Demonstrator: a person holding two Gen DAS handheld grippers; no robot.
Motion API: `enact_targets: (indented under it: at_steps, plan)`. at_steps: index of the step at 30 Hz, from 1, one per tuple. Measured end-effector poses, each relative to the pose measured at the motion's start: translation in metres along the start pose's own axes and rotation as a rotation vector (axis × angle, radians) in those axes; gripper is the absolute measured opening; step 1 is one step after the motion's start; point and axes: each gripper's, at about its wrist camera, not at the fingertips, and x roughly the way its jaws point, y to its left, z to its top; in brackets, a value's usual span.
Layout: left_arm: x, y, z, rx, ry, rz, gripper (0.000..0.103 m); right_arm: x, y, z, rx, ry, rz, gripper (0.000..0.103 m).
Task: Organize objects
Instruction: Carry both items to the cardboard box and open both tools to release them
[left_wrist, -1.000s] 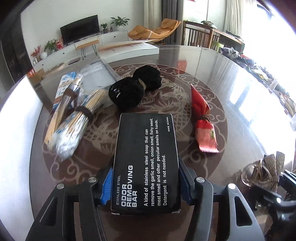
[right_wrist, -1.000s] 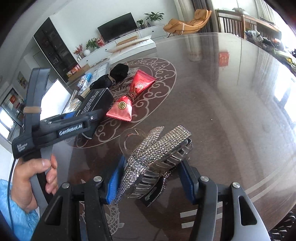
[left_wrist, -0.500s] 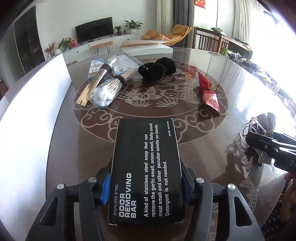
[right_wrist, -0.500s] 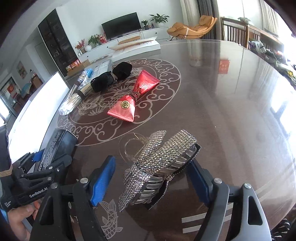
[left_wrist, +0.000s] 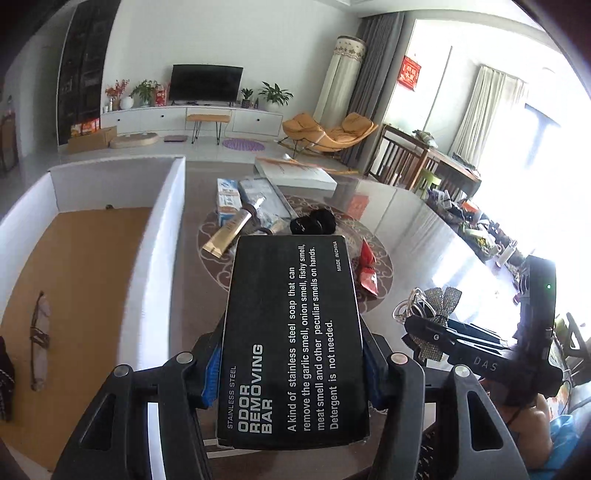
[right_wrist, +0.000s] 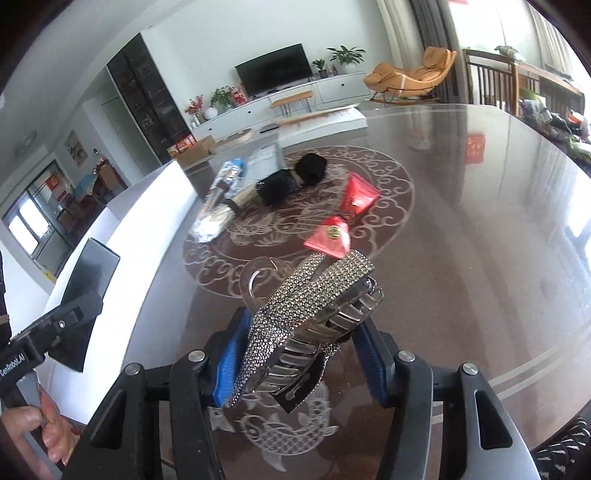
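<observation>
Both jaw pairs pinch loads: left gripper (left_wrist: 291, 373) clamps the black soap box (left_wrist: 295, 339) by its long sides; right gripper (right_wrist: 295, 350) is closing on the rhinestone hair clip (right_wrist: 310, 314). At nine o'clock from the soap box, the white carton (left_wrist: 162, 236) stands open, its floor mostly bare. Toward twelve, the glossy table (right_wrist: 480, 240) holds a red pouch (right_wrist: 343, 221) among clutter; three o'clock lies open.

L gripper (left_wrist: 291, 373) pointed down-fwd, jaws clamped on the black box (left_wrist: 293, 339). R gripper (right_wrist: 295, 343) angled down too, jaws closing on the hair clip (right_wrist: 310, 306). Hand (right_wrist: 44, 432) gripped L handle.
</observation>
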Motion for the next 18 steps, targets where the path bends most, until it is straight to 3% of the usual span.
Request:
enact_targets:
  at_steps: [4, 7, 10, 15, 18]
  plan:
    - [-0.045, 0.057, 0.009, -0.040, -0.038, 0.154, 0.057, -0.006, 0.089, 0.019, -0.126, 0.002, 0.194, 0.056]
    - [-0.060, 0.108, 0.002, -0.087, -0.013, 0.305, 0.057, -0.005, 0.169, 0.028, -0.258, 0.024, 0.331, 0.056]
    - [-0.065, 0.153, -0.013, -0.145, 0.040, 0.422, 0.057, 0.008, 0.238, 0.024, -0.385, 0.061, 0.412, 0.056]
    - [-0.056, 0.192, -0.032, -0.184, 0.156, 0.578, 0.062, 0.052, 0.310, -0.002, -0.550, 0.204, 0.404, 0.061]
    - [-0.058, 0.189, -0.031, -0.188, 0.121, 0.603, 0.088, 0.068, 0.318, -0.011, -0.553, 0.236, 0.366, 0.069]
